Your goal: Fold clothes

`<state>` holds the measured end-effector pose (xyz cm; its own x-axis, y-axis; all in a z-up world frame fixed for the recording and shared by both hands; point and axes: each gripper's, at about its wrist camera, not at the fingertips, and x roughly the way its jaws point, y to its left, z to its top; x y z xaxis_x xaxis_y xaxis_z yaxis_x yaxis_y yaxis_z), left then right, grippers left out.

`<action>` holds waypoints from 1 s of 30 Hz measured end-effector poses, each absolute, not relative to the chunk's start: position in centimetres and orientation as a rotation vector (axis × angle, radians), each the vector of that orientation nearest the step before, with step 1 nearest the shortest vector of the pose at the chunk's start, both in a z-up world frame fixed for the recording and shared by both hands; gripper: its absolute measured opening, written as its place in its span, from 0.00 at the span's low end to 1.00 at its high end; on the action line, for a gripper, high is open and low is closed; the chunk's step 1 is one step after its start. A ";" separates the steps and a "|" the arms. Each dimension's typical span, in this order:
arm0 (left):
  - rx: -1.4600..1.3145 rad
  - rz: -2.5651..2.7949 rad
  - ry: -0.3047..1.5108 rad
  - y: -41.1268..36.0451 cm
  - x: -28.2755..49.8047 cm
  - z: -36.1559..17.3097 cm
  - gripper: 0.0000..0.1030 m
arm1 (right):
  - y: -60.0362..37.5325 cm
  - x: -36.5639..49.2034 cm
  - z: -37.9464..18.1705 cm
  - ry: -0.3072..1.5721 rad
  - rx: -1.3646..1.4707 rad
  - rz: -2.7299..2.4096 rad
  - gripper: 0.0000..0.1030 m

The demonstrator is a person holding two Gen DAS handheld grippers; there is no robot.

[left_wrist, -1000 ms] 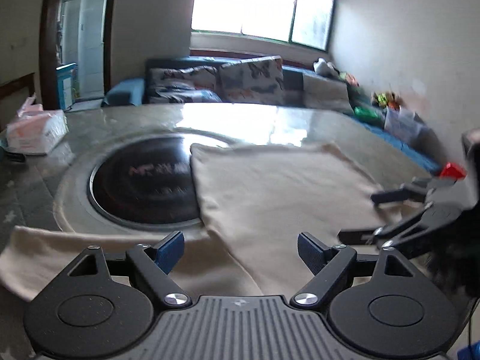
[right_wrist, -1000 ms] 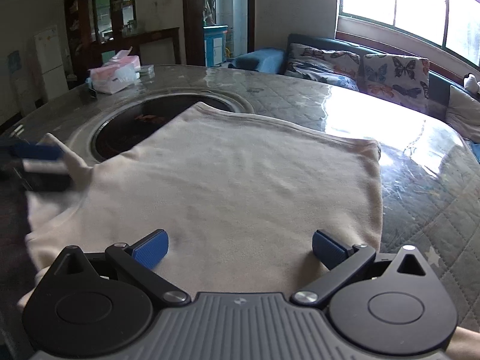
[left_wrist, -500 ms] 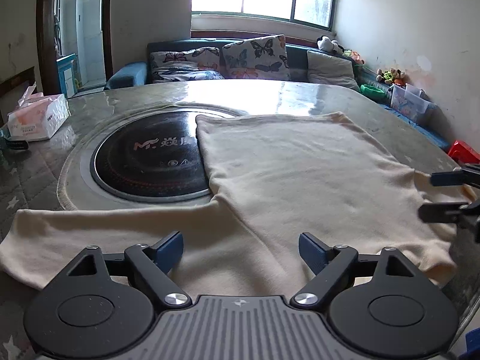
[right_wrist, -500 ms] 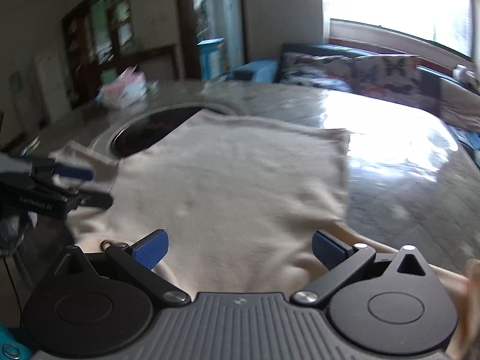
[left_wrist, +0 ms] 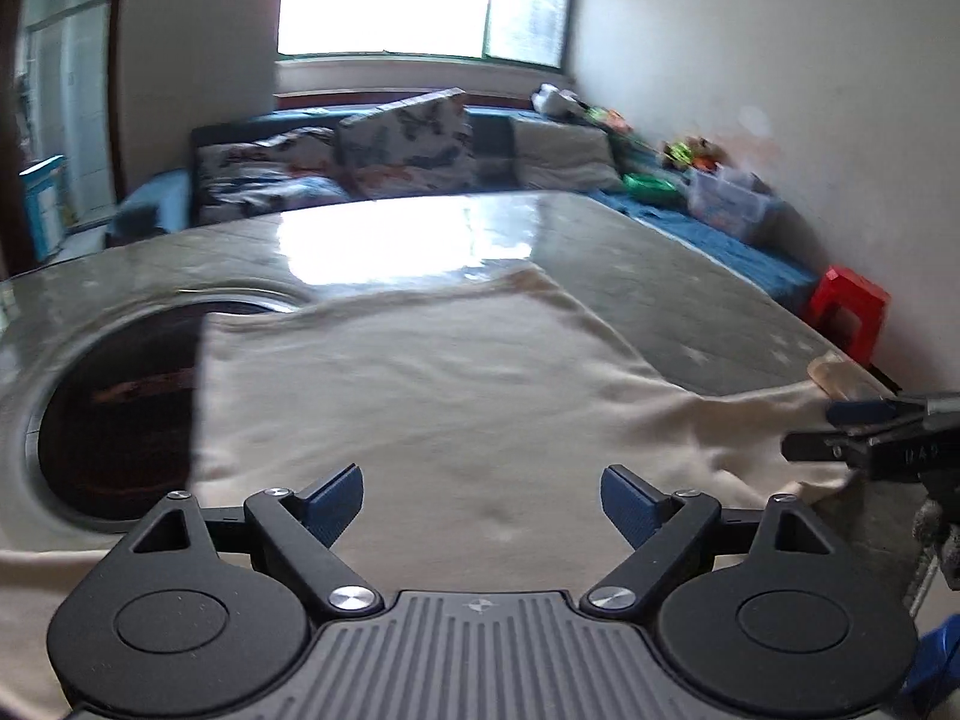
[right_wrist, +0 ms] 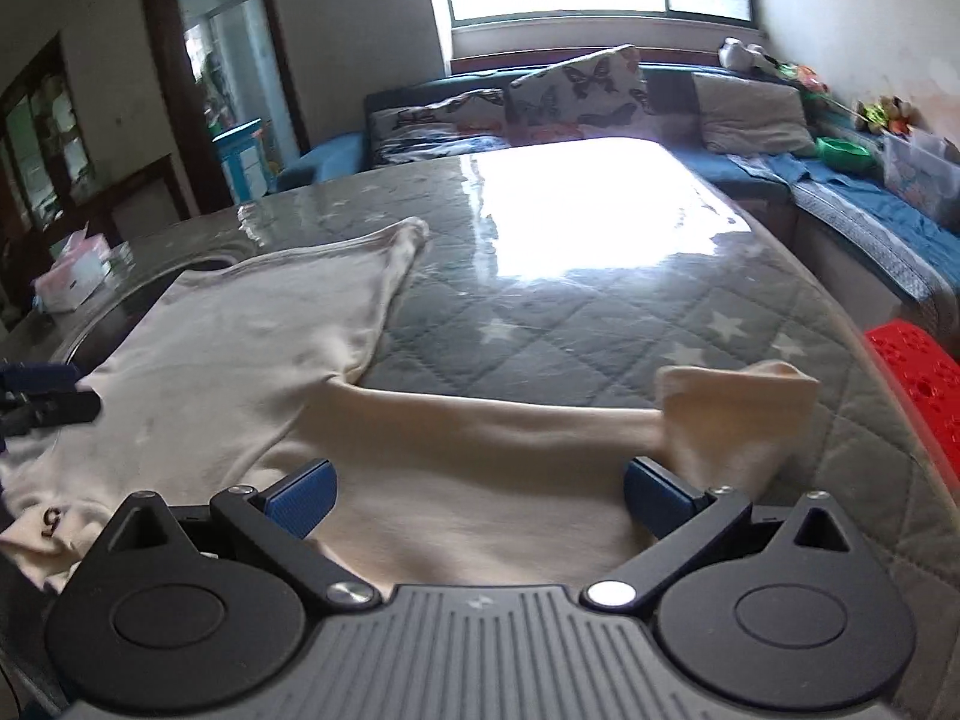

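A cream long-sleeved top (left_wrist: 432, 396) lies spread flat on the round table, its body partly over the dark hotplate. My left gripper (left_wrist: 483, 501) is open and empty, hovering over the near part of the top. My right gripper (right_wrist: 477, 495) is open and empty above the right sleeve (right_wrist: 540, 420), which stretches right to its folded-back cuff (right_wrist: 732, 402). The right gripper also shows at the right edge of the left wrist view (left_wrist: 864, 438). The left gripper shows at the left edge of the right wrist view (right_wrist: 42, 399).
The table has a grey quilted star-pattern cover (right_wrist: 600, 324) and a round black hotplate (left_wrist: 120, 408) at its centre left. A tissue box (right_wrist: 72, 270) stands at the far left. A red stool (left_wrist: 846, 312) stands past the right edge, with a sofa (left_wrist: 390, 150) behind.
Both views have swung to the right. The right gripper has moved from over the top's body to over the right sleeve. Both stay open and empty.
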<state>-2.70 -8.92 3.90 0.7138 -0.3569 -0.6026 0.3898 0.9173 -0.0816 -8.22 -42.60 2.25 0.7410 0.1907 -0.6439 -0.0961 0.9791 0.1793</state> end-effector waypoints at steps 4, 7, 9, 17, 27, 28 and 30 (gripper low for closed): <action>0.100 -0.463 0.696 -11.7 -2.5 2.6 0.86 | -43.4 -8.7 2.2 0.714 0.146 0.131 1.00; 0.146 -0.483 0.712 -13.1 -2.6 1.8 0.86 | -44.2 -9.1 2.3 0.706 0.159 0.109 1.00; 0.182 -0.483 0.715 -13.8 -2.7 1.4 0.89 | -44.6 -9.3 2.2 0.706 0.146 0.066 1.00; 0.201 -0.499 0.715 -14.5 -2.5 2.4 0.89 | -46.9 -9.7 1.5 0.727 0.076 -0.146 1.00; 0.245 -0.623 0.673 -19.0 -3.1 2.9 0.87 | -48.1 -7.7 1.3 0.739 0.050 -0.163 1.00; 0.248 -0.625 0.682 -19.2 -3.0 2.6 0.87 | -48.2 -7.4 1.1 0.746 0.055 -0.170 1.00; 0.252 -0.627 0.699 -19.5 -3.0 2.0 0.87 | -48.7 -6.8 0.9 0.752 0.096 -0.173 1.00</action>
<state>-2.96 -19.49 2.00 0.5927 -0.4516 -0.6669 0.6142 0.7891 0.0115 -6.81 -48.66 0.89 0.7172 -0.1213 -0.6863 0.1902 0.9814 0.0254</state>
